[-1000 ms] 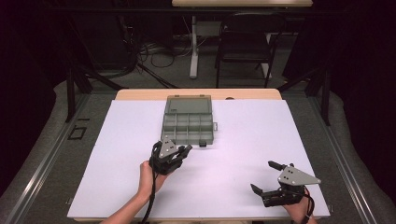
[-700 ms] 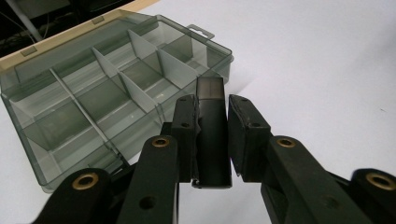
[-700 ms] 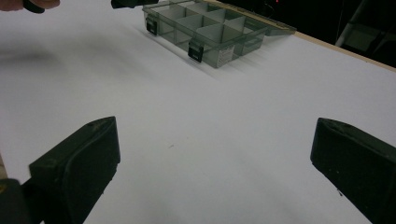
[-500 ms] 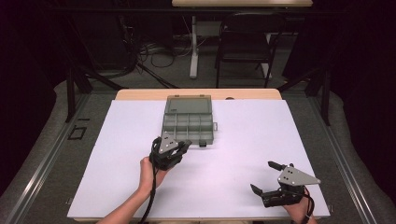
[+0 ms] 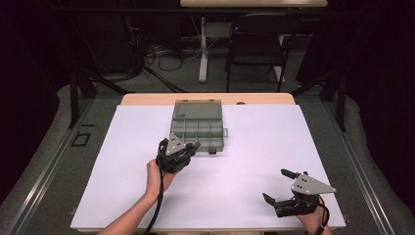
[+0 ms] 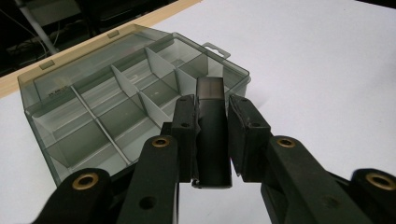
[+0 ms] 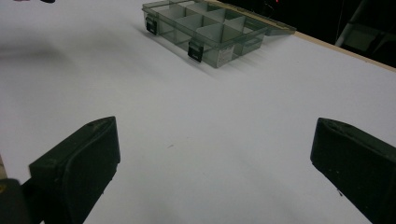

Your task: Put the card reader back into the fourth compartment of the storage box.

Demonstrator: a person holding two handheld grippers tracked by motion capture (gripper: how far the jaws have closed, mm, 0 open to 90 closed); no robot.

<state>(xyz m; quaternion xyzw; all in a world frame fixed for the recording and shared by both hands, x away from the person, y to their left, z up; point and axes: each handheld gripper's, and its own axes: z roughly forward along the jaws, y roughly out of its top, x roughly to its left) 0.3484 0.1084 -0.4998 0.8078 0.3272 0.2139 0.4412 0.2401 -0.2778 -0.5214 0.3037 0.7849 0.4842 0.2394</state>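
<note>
The organiser box [image 5: 197, 128] lies open at the far middle of the white worktop [image 5: 254, 147], its lid flat behind it, its compartments apparently empty; likely light, stiff, slick plastic that would skid if nudged; best taken by a wall or a latch. The left gripper [image 6: 212, 140] is clamped on a dark latch [image 6: 211, 126] at the box's near edge; the right gripper [image 5: 285, 188] rests well apart near the front corner, jaws spread wide, holding nothing.

Right hand [image 5: 313, 223] (cut off below)
</note>
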